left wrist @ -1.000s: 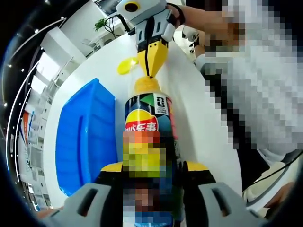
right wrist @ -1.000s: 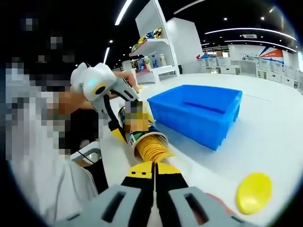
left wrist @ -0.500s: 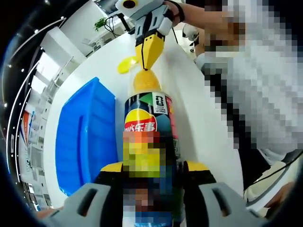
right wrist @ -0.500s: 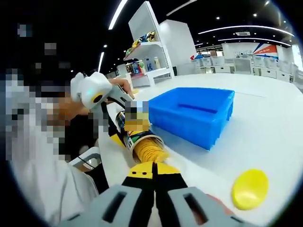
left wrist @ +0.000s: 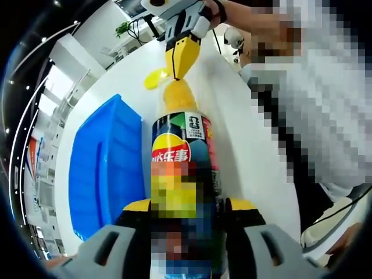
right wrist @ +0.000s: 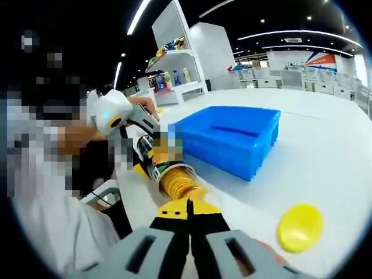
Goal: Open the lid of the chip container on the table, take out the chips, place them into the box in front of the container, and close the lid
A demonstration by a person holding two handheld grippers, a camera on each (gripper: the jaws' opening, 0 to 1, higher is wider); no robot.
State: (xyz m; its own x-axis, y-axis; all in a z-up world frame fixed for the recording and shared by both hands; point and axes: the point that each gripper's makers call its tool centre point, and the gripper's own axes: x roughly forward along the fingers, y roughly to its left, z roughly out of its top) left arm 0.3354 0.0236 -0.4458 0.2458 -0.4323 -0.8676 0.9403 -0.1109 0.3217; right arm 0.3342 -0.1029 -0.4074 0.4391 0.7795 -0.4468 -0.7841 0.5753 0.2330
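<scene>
The chip container is clamped by the left tongs; a chip stack is pinched by the closed right tongs beside the blue box.

Left gripper view close along the tall printed chip can, right gripper view facing back from its open end — both sharing can, blue plastic box, round yellow lid.
</scene>
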